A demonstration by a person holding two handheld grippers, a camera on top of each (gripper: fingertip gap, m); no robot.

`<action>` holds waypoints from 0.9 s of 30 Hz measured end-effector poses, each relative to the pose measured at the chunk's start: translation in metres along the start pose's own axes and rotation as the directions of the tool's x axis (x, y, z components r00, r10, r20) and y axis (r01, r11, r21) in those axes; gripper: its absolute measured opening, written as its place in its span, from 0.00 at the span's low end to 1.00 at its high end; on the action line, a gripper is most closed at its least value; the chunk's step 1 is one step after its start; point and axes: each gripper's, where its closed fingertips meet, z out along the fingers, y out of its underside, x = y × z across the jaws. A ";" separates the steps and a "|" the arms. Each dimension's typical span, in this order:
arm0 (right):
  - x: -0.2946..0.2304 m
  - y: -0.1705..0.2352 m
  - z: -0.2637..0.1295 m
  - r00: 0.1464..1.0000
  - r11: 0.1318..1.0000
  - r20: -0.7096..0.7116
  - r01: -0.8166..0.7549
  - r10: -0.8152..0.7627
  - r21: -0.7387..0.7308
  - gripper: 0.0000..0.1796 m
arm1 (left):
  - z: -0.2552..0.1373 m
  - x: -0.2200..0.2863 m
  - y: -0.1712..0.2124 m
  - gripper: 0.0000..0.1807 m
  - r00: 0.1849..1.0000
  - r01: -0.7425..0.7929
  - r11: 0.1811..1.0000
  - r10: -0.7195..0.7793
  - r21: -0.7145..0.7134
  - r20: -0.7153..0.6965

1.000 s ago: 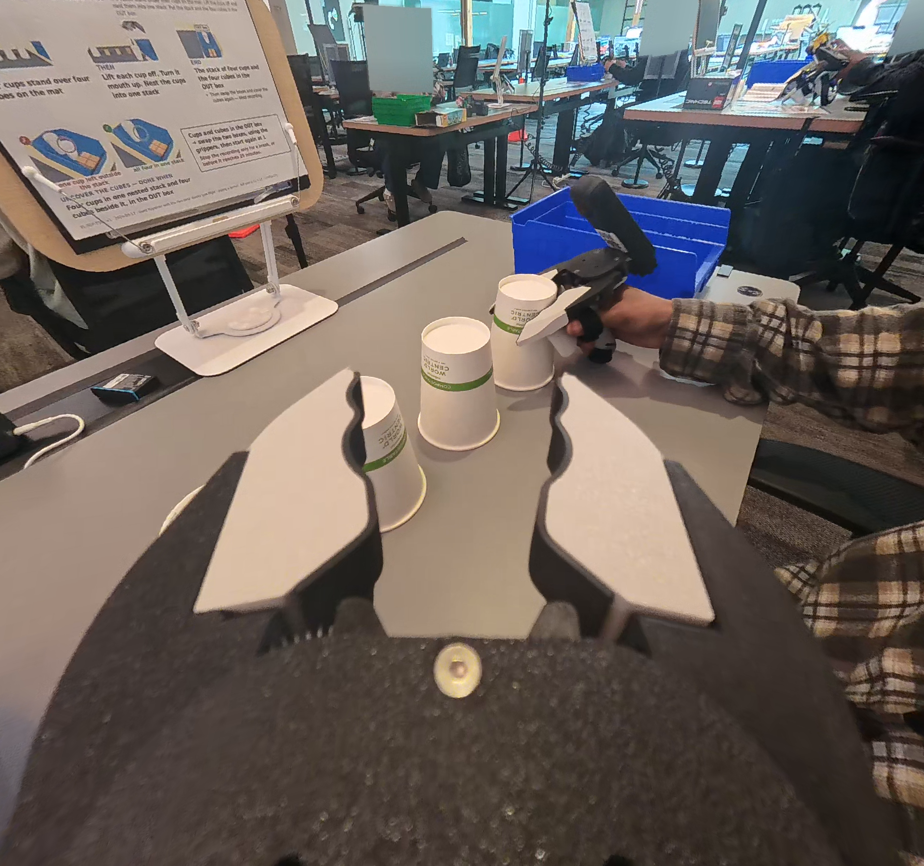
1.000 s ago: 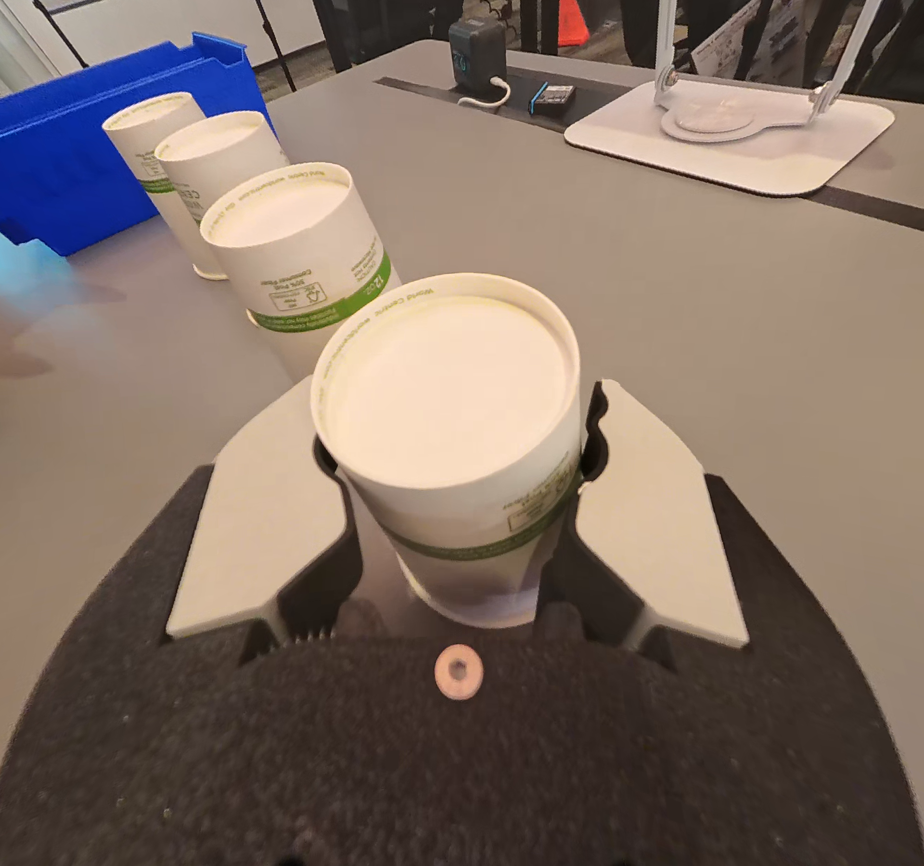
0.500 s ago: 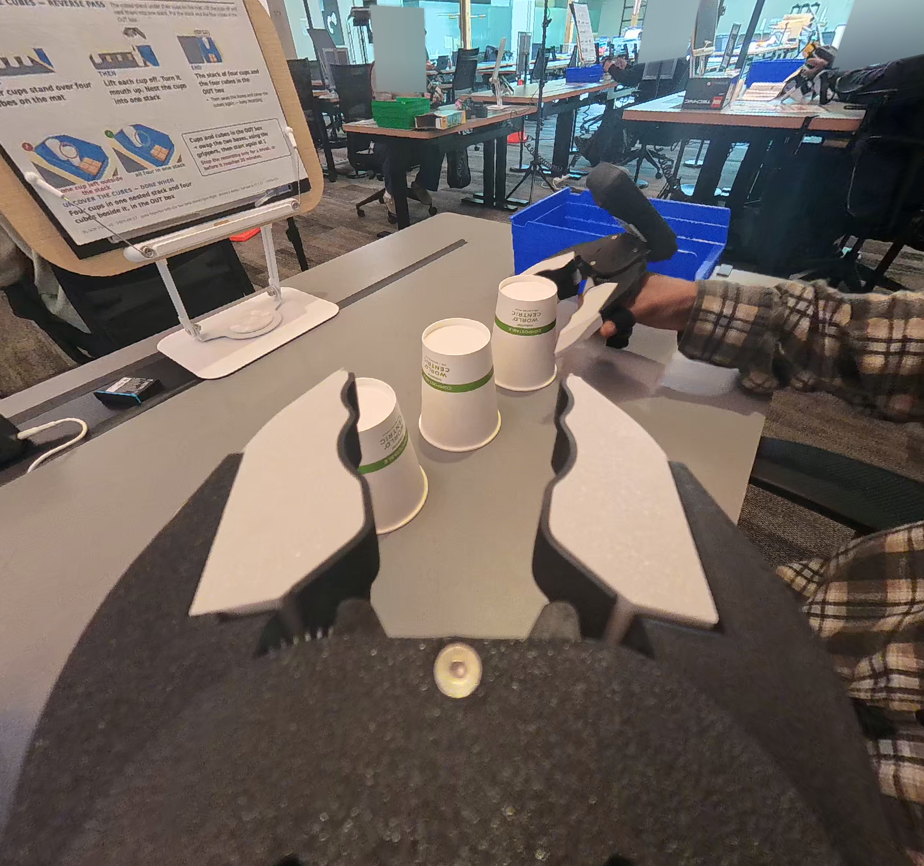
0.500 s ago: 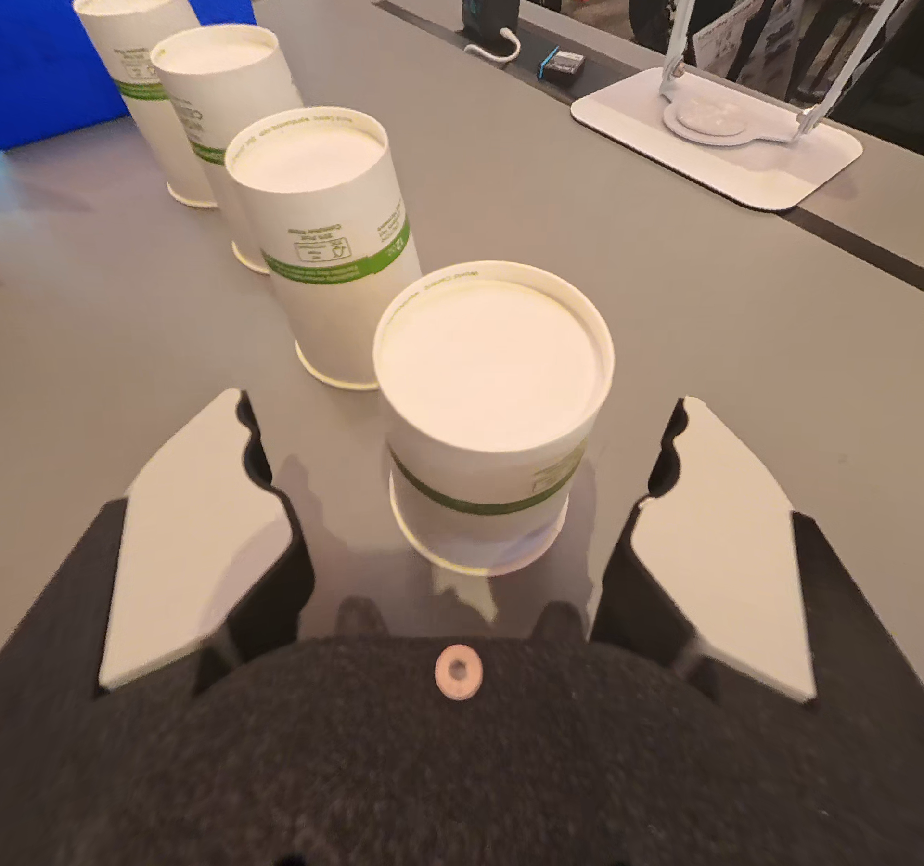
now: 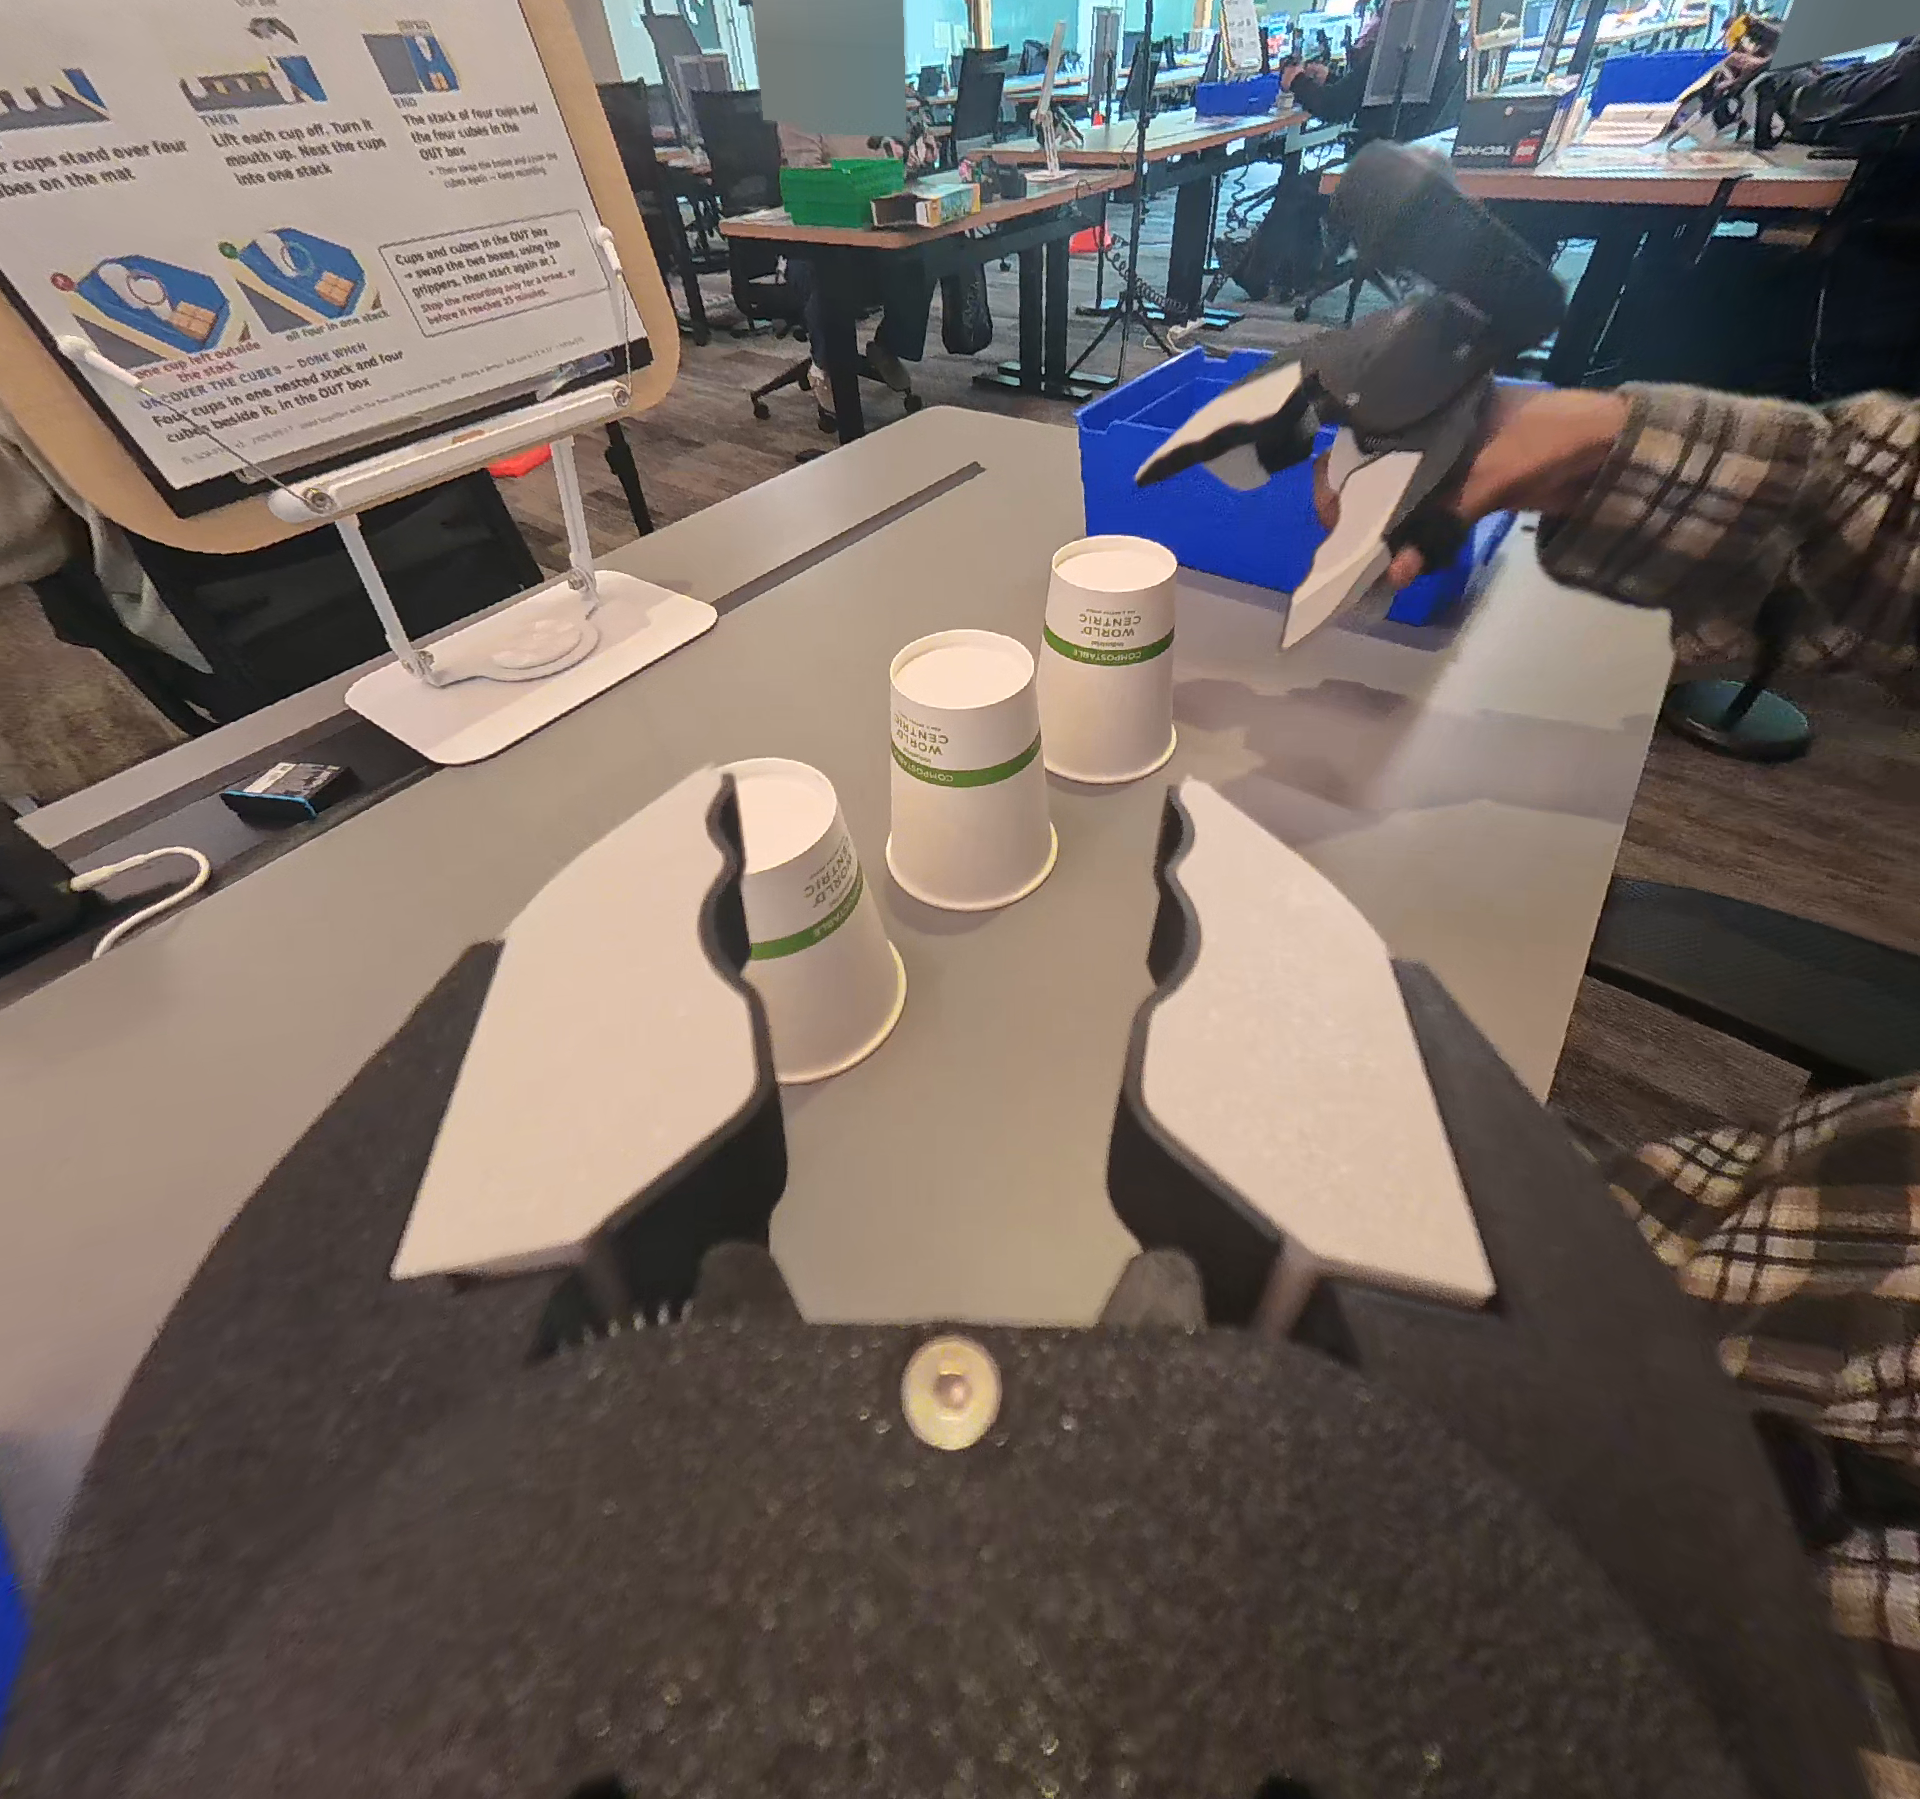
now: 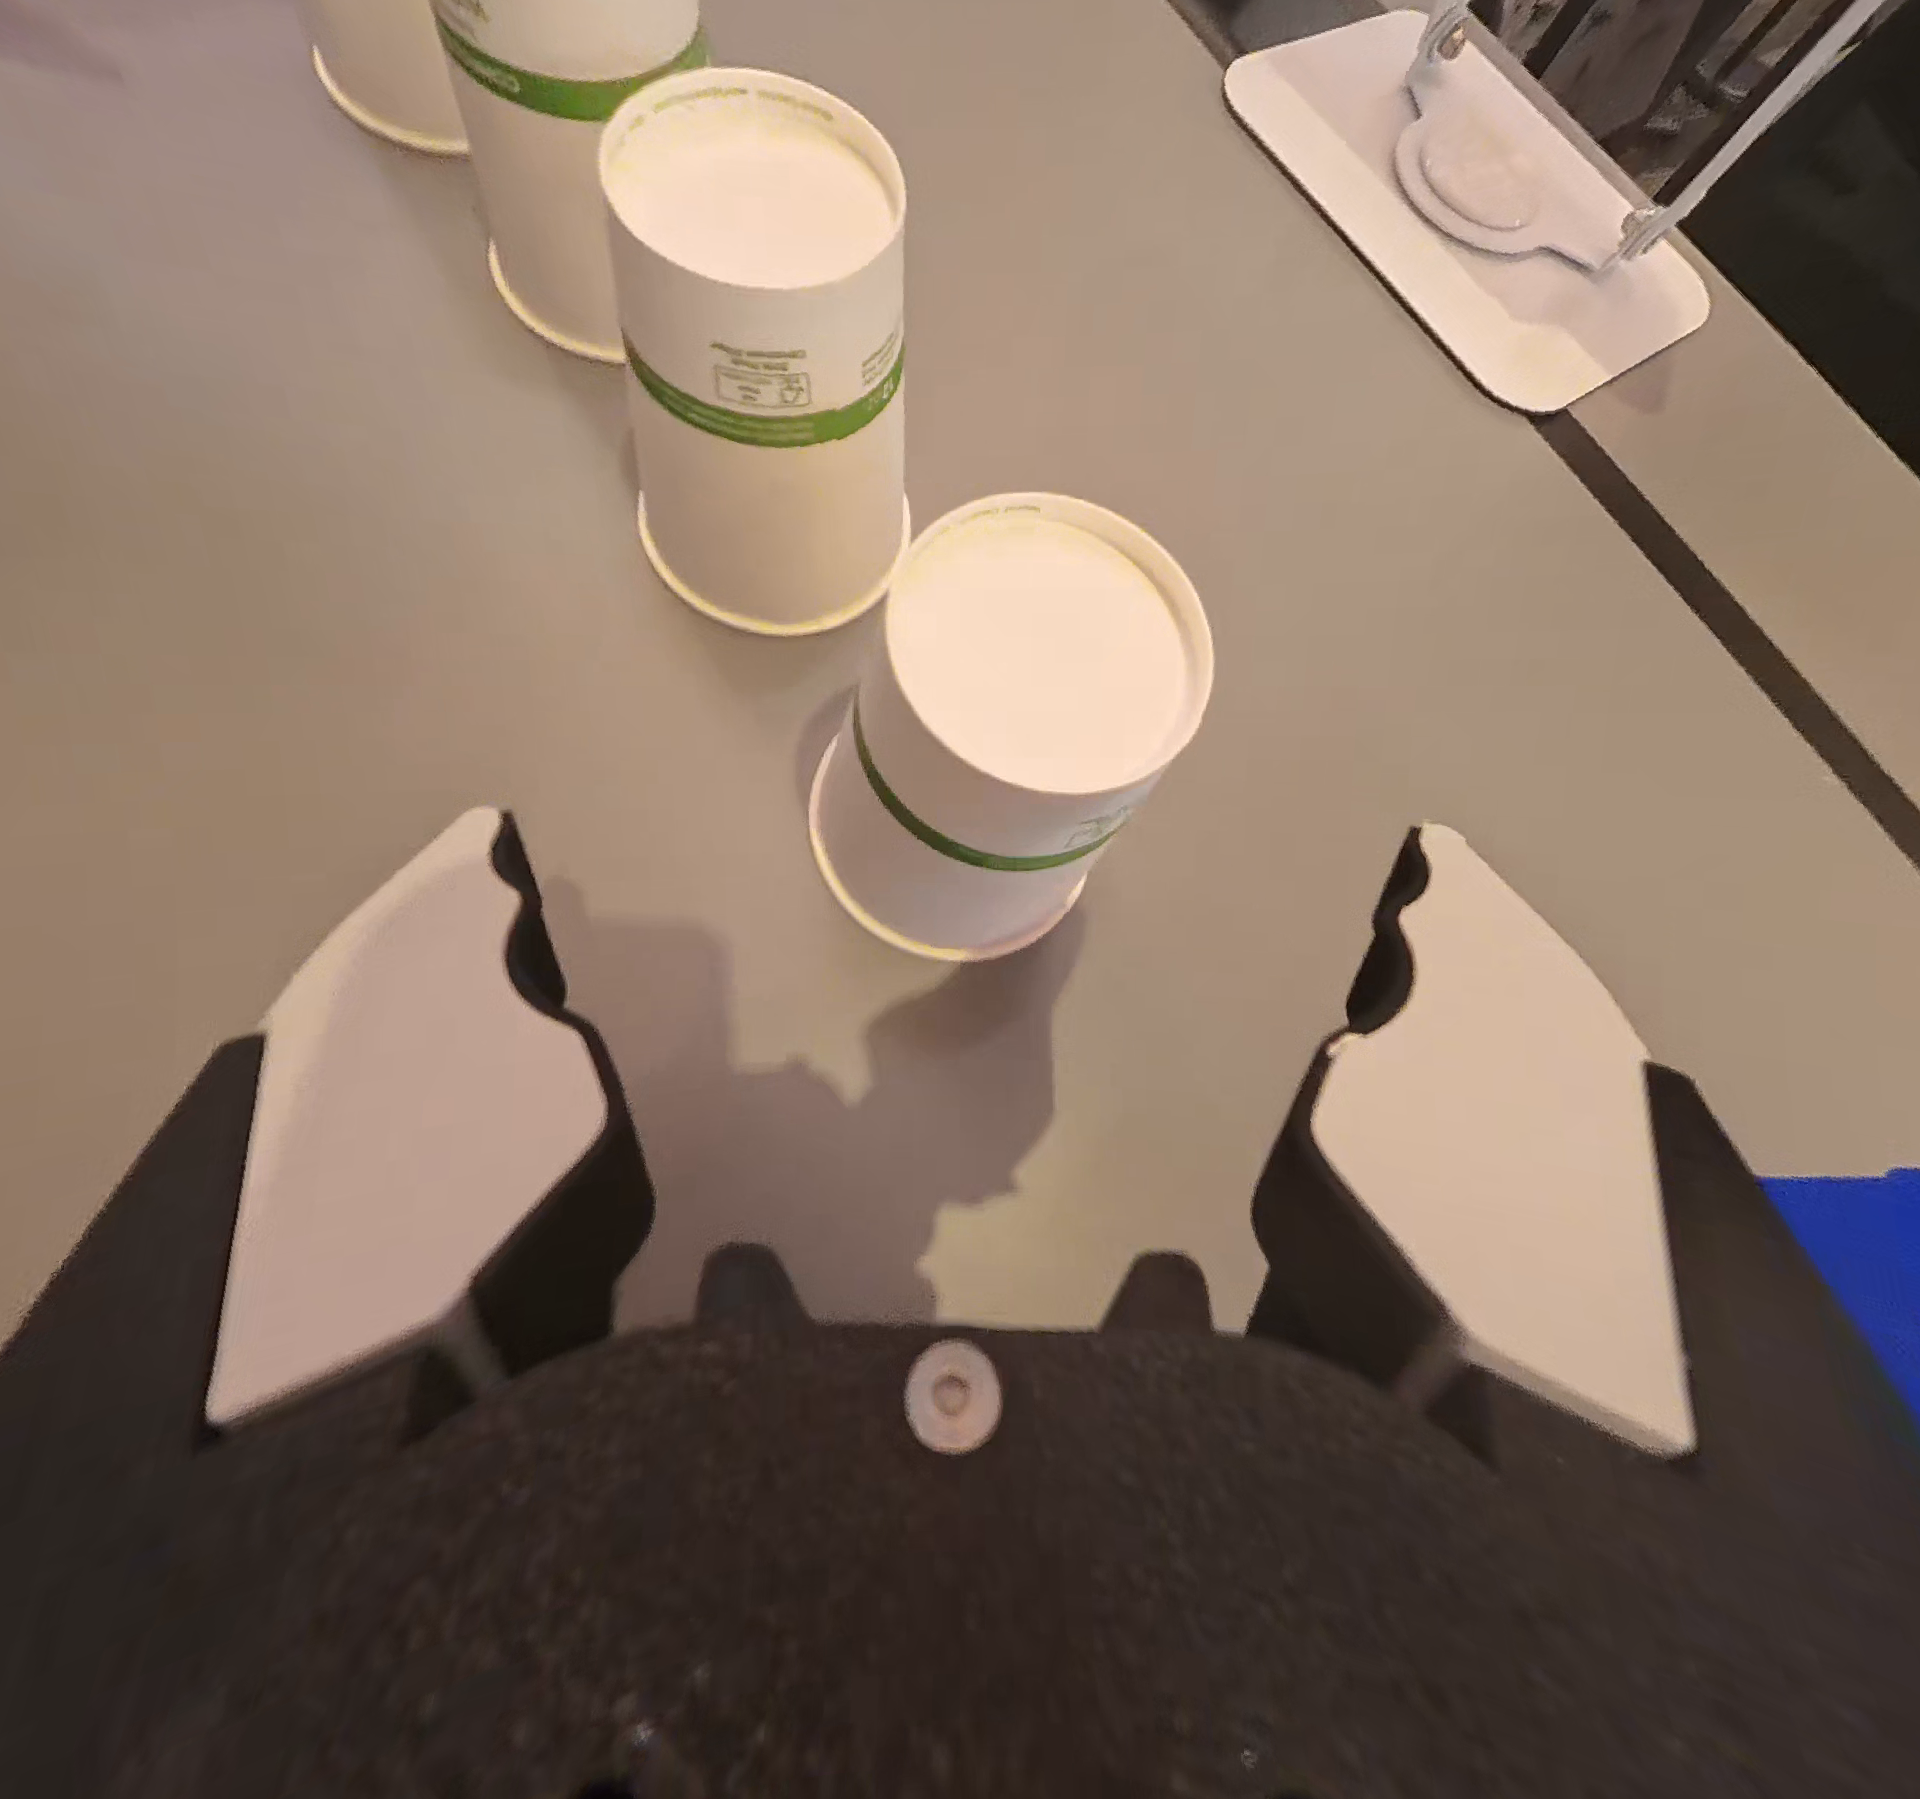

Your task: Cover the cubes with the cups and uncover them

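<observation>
Cups (image 6: 764, 347), green-banded, printed lettering

Four cups stood upside down in a row on the table (image 6: 1195, 378). The nearest cup (image 6: 1013, 741) was just beside the second cup (image 6: 764, 367), maybe touching it. The third cup (image 6: 566, 97) and the fourth cup (image 6: 369, 14) stood behind. A stand (image 6: 1455, 211) sat to the right. In the left wrist view a bin (image 5: 1226, 502) sat behind the row.

Four upturned cups (image 6: 758, 347) in tight row block mid table (image 6: 1299, 523); bare table either side. Stand base (image 6: 1465, 222) and blue bin (image 5: 1226, 492) crowd edges.
</observation>
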 end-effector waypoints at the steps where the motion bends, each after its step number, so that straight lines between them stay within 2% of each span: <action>1: -0.001 -0.001 -0.004 1.000 1.000 0.001 0.017 -0.017 -0.013 0.81 | 0.001 0.001 0.002 0.42 1.000 0.001 1.000 -0.001 -0.007 -0.005; 8: 0.000 -0.008 -0.020 0.992 0.983 0.022 0.129 -0.128 -0.128 0.81 | 0.007 0.000 0.014 0.42 1.000 0.013 0.999 -0.015 -0.048 -0.027; 13: 0.003 -0.014 -0.019 0.997 0.986 0.005 0.080 -0.080 -0.148 0.81 | 0.008 -0.004 0.017 0.42 0.999 0.041 0.998 -0.043 -0.049 -0.032; 18: 0.007 -0.029 -0.015 0.985 0.994 -0.137 -0.104 0.106 0.024 0.81 | 0.004 -0.014 0.015 0.43 0.998 0.062 0.998 -0.062 -0.028 0.001; 22: 0.003 -0.036 -0.012 0.931 0.944 -0.209 -0.258 0.300 0.206 0.81 | -0.001 -0.021 0.013 0.43 0.997 0.081 0.997 -0.080 -0.014 0.022; 27: -0.002 -0.033 -0.018 0.852 0.902 -0.351 -0.274 0.388 0.333 0.79 | -0.007 -0.036 0.019 0.44 0.990 0.108 0.994 -0.107 -0.006 0.094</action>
